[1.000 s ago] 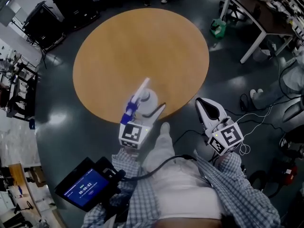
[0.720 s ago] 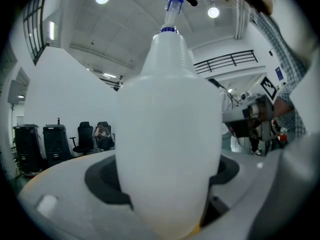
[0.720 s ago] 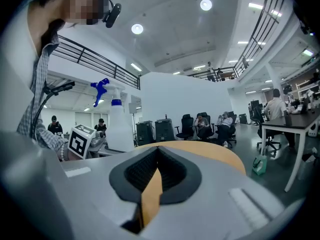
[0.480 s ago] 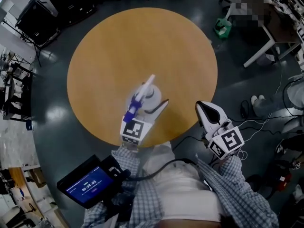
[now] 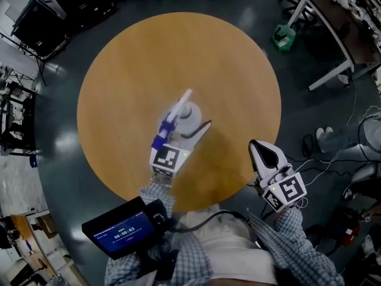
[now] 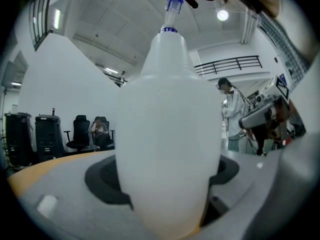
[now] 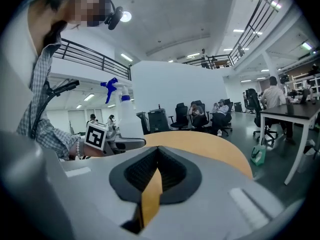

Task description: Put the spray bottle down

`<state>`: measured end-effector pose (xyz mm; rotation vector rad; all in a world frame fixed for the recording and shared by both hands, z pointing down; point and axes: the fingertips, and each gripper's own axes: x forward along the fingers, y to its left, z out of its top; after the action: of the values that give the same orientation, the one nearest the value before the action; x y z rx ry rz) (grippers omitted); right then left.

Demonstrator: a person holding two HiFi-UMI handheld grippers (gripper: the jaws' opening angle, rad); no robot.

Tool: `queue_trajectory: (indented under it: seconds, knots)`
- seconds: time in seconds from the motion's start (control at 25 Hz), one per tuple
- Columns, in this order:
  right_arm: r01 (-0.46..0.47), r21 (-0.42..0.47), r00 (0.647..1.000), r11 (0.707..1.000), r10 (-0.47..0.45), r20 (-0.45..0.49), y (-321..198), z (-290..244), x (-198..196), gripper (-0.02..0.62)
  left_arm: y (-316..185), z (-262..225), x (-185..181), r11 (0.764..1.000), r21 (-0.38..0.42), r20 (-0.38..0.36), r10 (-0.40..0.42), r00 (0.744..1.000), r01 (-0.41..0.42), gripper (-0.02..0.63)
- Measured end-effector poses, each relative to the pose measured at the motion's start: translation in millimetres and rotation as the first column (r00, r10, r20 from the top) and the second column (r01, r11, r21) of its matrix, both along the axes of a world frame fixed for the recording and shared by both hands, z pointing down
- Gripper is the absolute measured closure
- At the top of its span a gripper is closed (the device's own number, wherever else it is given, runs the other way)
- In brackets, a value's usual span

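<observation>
The spray bottle [image 5: 189, 113] is translucent white with a blue trigger head [image 5: 161, 137]. It stands upright in my left gripper [image 5: 181, 133], which is shut on its body over the near middle of the round wooden table [image 5: 149, 58]. In the left gripper view the bottle [image 6: 167, 134] fills the middle, squeezed between the jaws; whether its base touches the table is hidden. My right gripper [image 5: 257, 143] hangs just off the table's near right edge, shut with nothing in it [image 7: 152, 176]. The right gripper view shows the bottle [image 7: 124, 115] at left.
A white-legged desk [image 5: 333, 34] and a green object [image 5: 284, 37] stand on the floor at the far right. Black cases [image 5: 41, 16] sit at the far left. A lit screen [image 5: 122, 234] hangs by my waist. Cables [image 5: 333, 159] trail on the floor at right.
My left gripper has carried the bottle from the table's near edge farther in over the tabletop. The right gripper has stayed shut beside the near right edge.
</observation>
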<state>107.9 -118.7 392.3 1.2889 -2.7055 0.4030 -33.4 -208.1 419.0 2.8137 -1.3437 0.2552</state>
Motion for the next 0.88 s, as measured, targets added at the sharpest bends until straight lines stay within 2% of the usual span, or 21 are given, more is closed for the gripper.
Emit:
queue_trajectory:
  seconds: [0.16,0.44,0.88]
  knots:
    - [-0.015,-0.034,1.0,0.999,0.015,-0.005,-11.8,14.7,0.3,0.592,-32.0,24.9,-7.2,1.0,-0.013,-0.036,-0.017,0.999,0.017,0.179]
    - [-0.021,-0.079,1.0,0.997,0.021,-0.008,-31.1,38.1,5.8,0.592,-81.7,42.8,-2.4,1.0,-0.003,0.051,0.012,0.999,-0.012,0.179]
    - [-0.067,-0.153,0.997,0.986,0.062,-0.038,-31.1,79.6,19.1,0.592,-147.6,75.7,8.3,0.999,0.005,0.059,0.041,0.997,-0.041,0.179]
